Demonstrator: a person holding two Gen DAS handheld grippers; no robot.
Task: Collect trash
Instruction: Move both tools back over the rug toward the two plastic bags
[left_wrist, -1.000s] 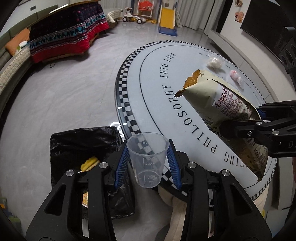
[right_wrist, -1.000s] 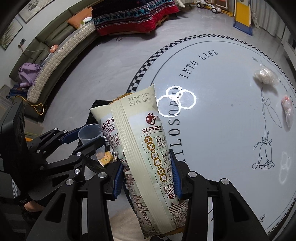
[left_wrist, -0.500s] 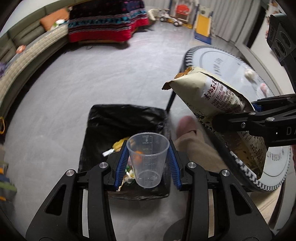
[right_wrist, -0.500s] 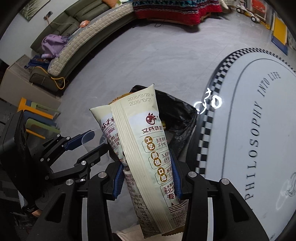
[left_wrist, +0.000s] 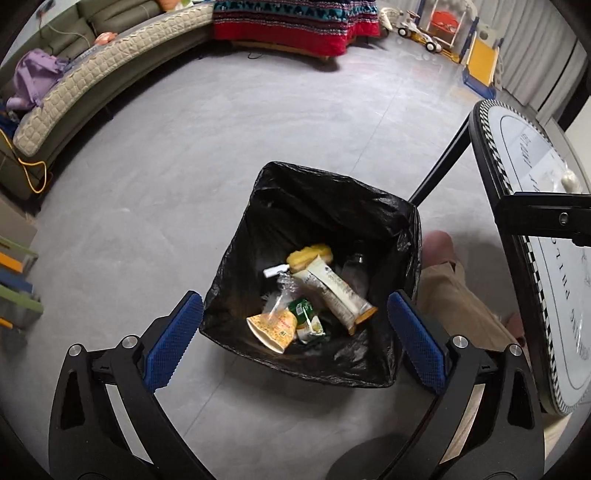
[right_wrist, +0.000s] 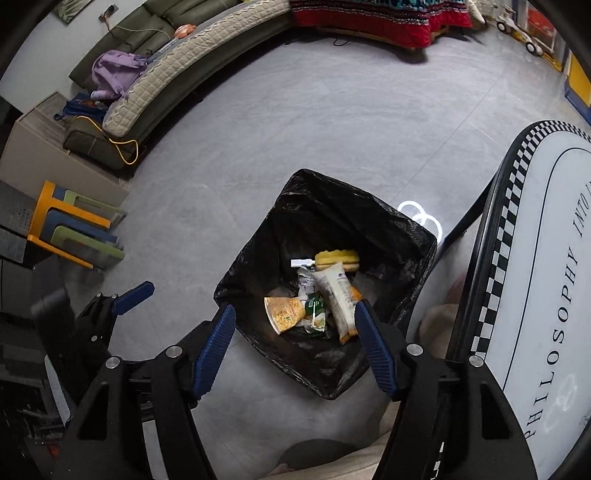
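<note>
**Black-lined bin takes the snack bag and the cup**

Black plastic lines the trash bin (left_wrist: 321, 206), which stands on the grey floor (left_wrist: 221, 122) just beside the round table (left_wrist: 517, 155) with its checkered rim. Both grippers hang above the bin's mouth, pointing steeply down into it.

The left gripper (left_wrist: 295, 339) has just been opening: its blue pads (left_wrist: 173, 339) now stand as wide apart as they go, with nothing between them but the view down into the bin. The right gripper (right_wrist: 295, 347) has also just been opening; its jaws sit at a middling spread and are empty too. In the right wrist view the left gripper shows off to the left edge, one blue fingertip (right_wrist: 135, 291) poking out over the floor.

Inside the bin, the cream snack bag (left_wrist: 340, 291) lies slanted across the heap, its orange torn end toward the near wall. A yellow sponge-like lump (left_wrist: 310, 254) rests at its far end, touching it, with a small white tube (left_wrist: 275, 271) just beside that. Nearer the front wall sit a yellow paper cup (left_wrist: 271, 328) on its side and a green wrapper (left_wrist: 306, 317) against it. A clear plastic measuring cup (left_wrist: 282, 291) lies between the tube and the paper cup, hard to make out against the clutter.

A person's tan trouser leg (left_wrist: 461, 299) shows between bin and table. On the tabletop's far side lies a small white wad (left_wrist: 569, 181), well apart from the bin. A curved sofa (left_wrist: 92, 85) runs along the far wall.
</note>
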